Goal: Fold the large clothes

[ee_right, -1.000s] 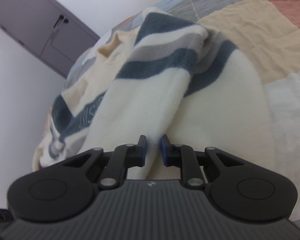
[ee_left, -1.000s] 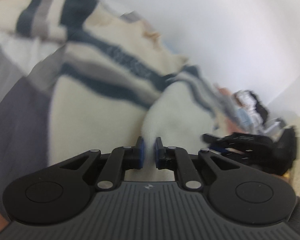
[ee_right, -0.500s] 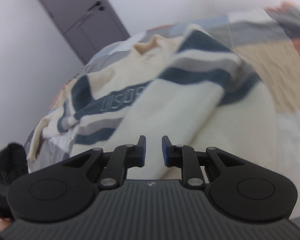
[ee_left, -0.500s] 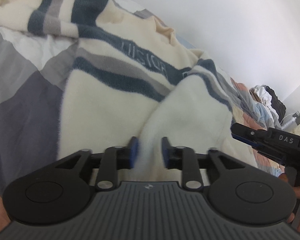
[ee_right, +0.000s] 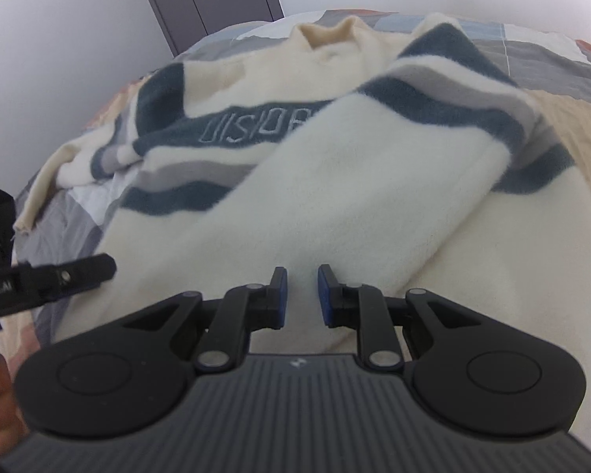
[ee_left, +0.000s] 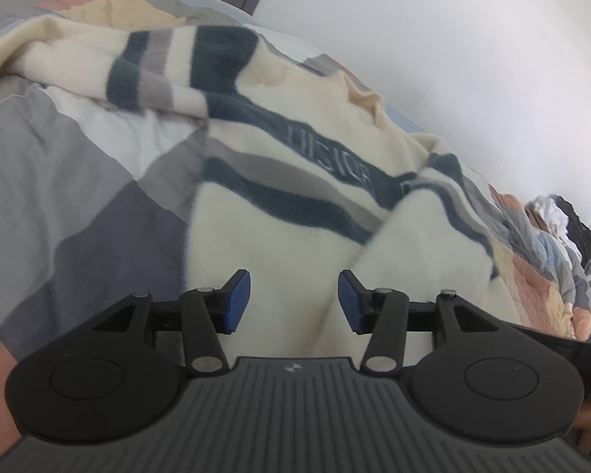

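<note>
**Cream striped sweater (ee_right: 335, 205) spread on the patchwork bed (ee_left: 78, 197), seen from both of your claws.**

The sweater's lower hem runs under both claw bodies and is cut off; its chest lettering is partly covered by the folded-over sleeve (ee_right: 394, 165), and the pile of clothes (ee_left: 559, 216) at the bed's far end is too small to make out. No container shows. Your left claw (ee_left: 294, 302) stands moderately wide, its jaws having just been opening, with cream fabric lying below the gap and neither pad pressing it. Your right claw (ee_right: 302, 296) is narrow, a small gap left between its blue pads, nothing pinched. The left claw's tip also shows at the right view's left edge.
</note>
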`<state>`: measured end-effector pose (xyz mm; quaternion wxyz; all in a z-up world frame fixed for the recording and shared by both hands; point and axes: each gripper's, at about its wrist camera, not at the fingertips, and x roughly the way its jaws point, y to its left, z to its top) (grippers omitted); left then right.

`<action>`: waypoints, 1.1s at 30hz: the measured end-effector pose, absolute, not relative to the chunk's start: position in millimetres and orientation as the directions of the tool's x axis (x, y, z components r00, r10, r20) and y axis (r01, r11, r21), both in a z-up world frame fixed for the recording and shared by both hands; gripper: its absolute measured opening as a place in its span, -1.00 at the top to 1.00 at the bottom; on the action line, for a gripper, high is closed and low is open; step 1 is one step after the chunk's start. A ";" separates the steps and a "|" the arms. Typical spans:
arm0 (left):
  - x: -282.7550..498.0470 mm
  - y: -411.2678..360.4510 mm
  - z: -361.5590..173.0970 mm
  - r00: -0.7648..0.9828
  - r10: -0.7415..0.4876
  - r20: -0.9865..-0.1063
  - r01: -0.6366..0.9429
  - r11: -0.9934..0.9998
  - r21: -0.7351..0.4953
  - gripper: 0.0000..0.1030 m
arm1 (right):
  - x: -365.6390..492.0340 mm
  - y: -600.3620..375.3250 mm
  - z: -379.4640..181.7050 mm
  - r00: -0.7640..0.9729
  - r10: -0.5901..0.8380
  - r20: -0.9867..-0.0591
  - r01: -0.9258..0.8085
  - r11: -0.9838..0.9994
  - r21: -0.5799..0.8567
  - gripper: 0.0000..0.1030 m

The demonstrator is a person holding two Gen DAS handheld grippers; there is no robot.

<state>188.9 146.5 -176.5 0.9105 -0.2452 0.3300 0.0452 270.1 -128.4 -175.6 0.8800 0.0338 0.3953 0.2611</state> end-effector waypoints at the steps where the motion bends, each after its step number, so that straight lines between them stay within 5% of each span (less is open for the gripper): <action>1: 189.6 148.9 -175.6 0.776 -0.068 -0.627 -0.251 0.879 -0.405 -0.10 | 269.7 -128.6 -174.7 0.551 0.485 -0.679 -0.432 0.862 0.266 0.59; 4: 193.1 157.5 -171.5 0.765 -0.006 -0.644 -0.282 0.896 -0.343 -0.11 | 268.1 -129.4 -173.6 0.549 0.485 -0.681 -0.432 0.862 0.265 0.58; 7: 200.3 174.4 -166.4 0.741 0.070 -0.668 -0.335 0.901 -0.276 -0.11 | 269.3 -127.6 -172.6 0.533 0.509 -0.676 -0.440 0.849 0.292 0.31; 14: 220.4 247.2 -144.7 0.678 0.264 -0.686 -0.457 0.882 -0.113 -0.11 | 263.8 -122.7 -163.7 0.522 0.559 -0.644 -0.484 0.816 0.315 -0.60; 22: 221.1 353.4 -133.0 0.566 0.511 -0.647 -0.584 0.802 0.122 -0.11 | 267.8 -116.8 -163.9 0.561 0.530 -0.636 -0.501 0.829 0.249 -0.60; 33: 227.3 425.1 -164.8 0.487 0.467 -0.738 -0.611 0.786 0.094 -0.11 | 285.8 -107.6 -169.5 0.575 0.517 -0.633 -0.494 0.837 0.235 -0.60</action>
